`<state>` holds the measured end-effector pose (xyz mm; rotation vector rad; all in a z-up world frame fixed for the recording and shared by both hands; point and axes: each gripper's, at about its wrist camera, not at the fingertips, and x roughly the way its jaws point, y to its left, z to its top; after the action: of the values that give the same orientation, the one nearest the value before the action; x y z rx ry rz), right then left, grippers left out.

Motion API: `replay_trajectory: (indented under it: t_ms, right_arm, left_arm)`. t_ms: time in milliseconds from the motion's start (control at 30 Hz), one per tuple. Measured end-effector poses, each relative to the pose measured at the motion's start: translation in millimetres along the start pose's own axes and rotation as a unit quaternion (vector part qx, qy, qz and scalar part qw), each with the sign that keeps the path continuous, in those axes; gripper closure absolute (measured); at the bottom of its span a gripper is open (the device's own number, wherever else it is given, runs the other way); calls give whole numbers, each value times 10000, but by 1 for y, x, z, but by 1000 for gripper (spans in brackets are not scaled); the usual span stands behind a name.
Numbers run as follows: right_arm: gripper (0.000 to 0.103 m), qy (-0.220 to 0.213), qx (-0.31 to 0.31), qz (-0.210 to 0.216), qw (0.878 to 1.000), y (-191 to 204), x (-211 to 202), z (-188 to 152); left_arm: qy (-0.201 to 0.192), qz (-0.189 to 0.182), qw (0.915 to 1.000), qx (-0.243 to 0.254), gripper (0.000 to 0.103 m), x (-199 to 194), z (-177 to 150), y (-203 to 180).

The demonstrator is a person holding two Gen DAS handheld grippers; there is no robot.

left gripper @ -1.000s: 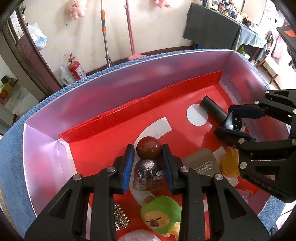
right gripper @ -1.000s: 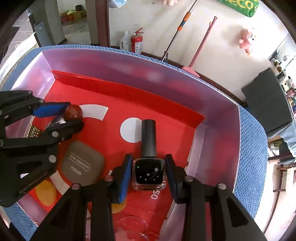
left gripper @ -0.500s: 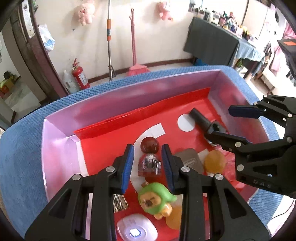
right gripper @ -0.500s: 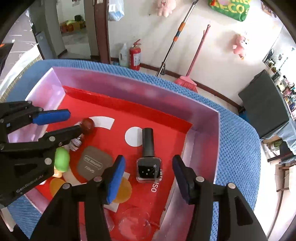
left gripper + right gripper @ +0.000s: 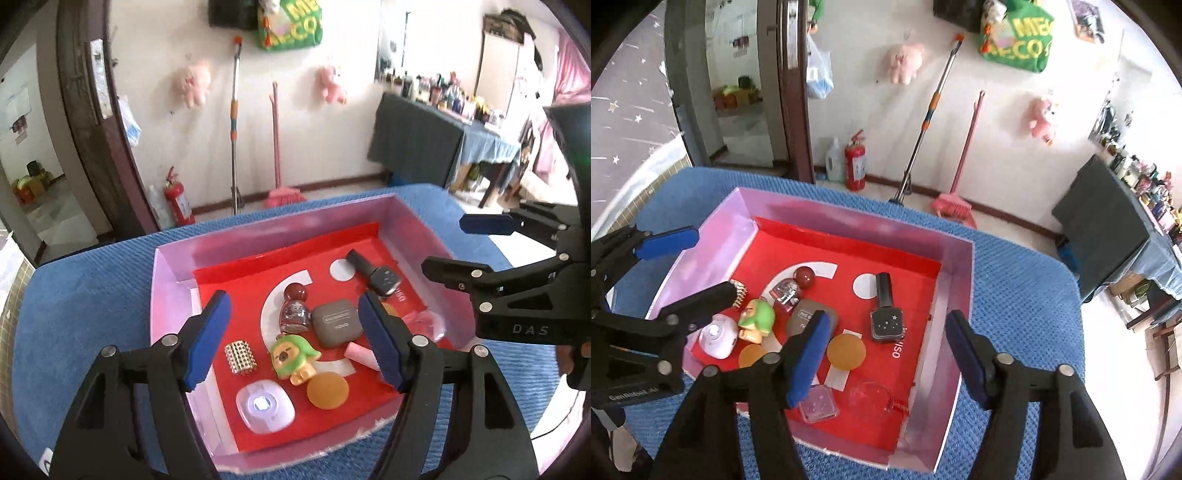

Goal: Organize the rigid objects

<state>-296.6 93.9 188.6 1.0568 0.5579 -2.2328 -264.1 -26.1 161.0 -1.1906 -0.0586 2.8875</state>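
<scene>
Left wrist view: the left gripper (image 5: pixel 293 341) hangs above the box (image 5: pixel 168 295) with its jaws spread wide and nothing between them. Below it the goods lie close together on the red floor: the glitter bottle (image 5: pixel 293 308) with its round brown cap, the grey case (image 5: pixel 337 323) just beside it, the green toy (image 5: pixel 291 356), the studded piece (image 5: pixel 240 357), the white lamp (image 5: pixel 265 406) and an amber disc (image 5: pixel 328 387). The black bottle (image 5: pixel 375 271) lies on its side near the far right wall. The right gripper (image 5: pixel 458 243) shows at the right edge, also wide open and empty.

Right wrist view: the right gripper (image 5: pixel 884 356) is raised over the box's right half, jaws apart, holding nothing. The black bottle (image 5: pixel 886 314) lies flat under it, cap toward the far wall. Two clear pieces (image 5: pixel 818 406) sit near the front edge; what they are I cannot say for sure.

Risks, as I judge them: a descent into the crowded left cluster could knock the toy or case aside, or catch two items at once. The glitter bottle's round cap and the black bottle's slim neck may slip or roll under a pinch. With both grippers over one box, they could collide. The clear pieces are easy to overlook and crush.
</scene>
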Motion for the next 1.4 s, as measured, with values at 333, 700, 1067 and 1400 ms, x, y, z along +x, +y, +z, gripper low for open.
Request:
replay_trajectory:
  t_ms: [333,700,1067,1400]
  right_arm:
    - [15,-883,258,164,9956,8,-52,-34]
    - [0,-1791,524,-111,9824,28,-67,-83]
    - [0,-2020,504,-532,9766,36,-9,-104]
    - [0,-1897,658,-575,9779,29,33,-100]
  left_arm:
    - [-983,188,9948,-213,19,-59,-25,-2]
    - [-1766,569,9819,-372,6,-77,-66,-4]
    - [-1501,627,9849,-592,6,-25,-86,1]
    - [-1261,773,9869,-638,6,10,-91,11]
